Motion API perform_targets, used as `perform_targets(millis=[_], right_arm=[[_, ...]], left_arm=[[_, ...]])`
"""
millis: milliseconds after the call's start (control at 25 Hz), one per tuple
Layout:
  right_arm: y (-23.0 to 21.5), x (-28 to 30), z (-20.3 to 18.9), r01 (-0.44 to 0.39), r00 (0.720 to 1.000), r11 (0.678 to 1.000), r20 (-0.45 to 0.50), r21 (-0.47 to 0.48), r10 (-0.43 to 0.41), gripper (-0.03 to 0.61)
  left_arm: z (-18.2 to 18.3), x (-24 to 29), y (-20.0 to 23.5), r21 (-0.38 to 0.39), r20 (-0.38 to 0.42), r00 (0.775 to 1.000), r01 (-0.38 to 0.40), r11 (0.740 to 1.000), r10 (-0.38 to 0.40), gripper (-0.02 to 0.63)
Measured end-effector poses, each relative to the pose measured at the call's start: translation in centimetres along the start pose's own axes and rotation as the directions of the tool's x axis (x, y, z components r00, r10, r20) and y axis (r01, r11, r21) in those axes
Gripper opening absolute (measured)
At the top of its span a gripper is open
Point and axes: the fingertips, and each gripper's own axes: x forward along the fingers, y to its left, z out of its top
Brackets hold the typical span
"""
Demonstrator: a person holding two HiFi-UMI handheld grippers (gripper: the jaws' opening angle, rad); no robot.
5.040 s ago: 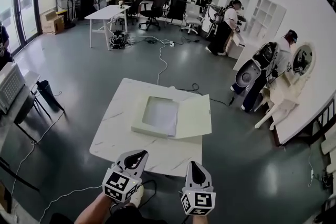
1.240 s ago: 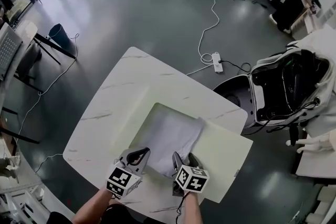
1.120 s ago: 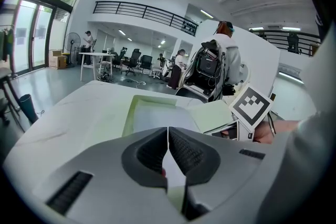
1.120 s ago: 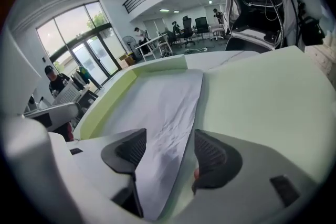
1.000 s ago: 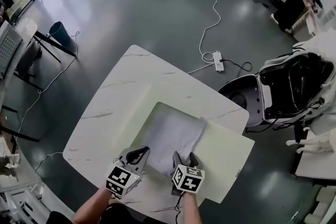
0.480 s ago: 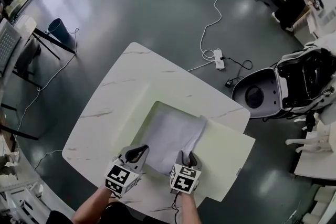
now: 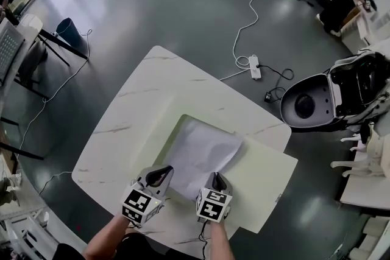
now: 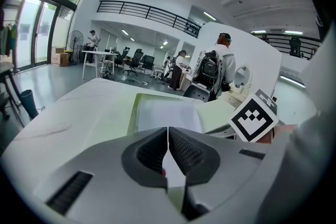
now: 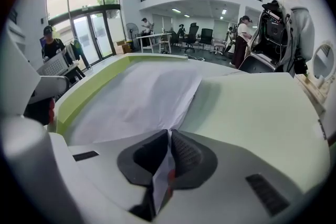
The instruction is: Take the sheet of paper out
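A white sheet of paper (image 7: 201, 155) lies in a shallow pale-green box (image 7: 172, 133) whose flat lid (image 7: 262, 179) is folded out to the right. My right gripper (image 7: 215, 178) is at the sheet's near right corner. Its jaws are closing and pinch that corner, which stands up between the pads (image 9: 169, 139). From there the sheet (image 9: 142, 97) spreads away, its right edge draped over the box wall. My left gripper (image 7: 163, 172) hovers at the box's near left edge with its jaws shut (image 8: 168, 136) on nothing. The sheet (image 8: 168, 113) lies ahead of it.
The box rests on a white marble table (image 7: 134, 112) whose near edge is just below my hands. On the floor beyond are a power strip (image 7: 255, 67) with cables, a bin (image 7: 67, 30) at the left, and a person with a backpack rig (image 7: 341, 88) at the right.
My right gripper's jaws have come together on the sheet's near corner and rolled a little. The sheet's right edge has slid outward over the box wall. The left gripper has stayed put.
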Motion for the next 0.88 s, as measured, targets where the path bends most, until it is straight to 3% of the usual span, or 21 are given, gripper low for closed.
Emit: perform_targets(millis=[440, 880], right_arm=[[-0.3, -1.0, 0.4, -0.078, 0.997, 0.991, 0.029, 0.111, 0.076, 0.021], [-3.9, -6.2, 1.8, -0.029, 0.996, 0.983, 0.088, 0.181, 0.013, 0.02]], left_arm=[[0.0, -1.6, 0.5, -0.023, 0.016, 1.0, -0.015, 1.0, 0.015, 0.028], [3.4, -3.9, -2.1, 0.046, 0.05, 0.999, 0.002, 0.999, -0.005, 0.028]])
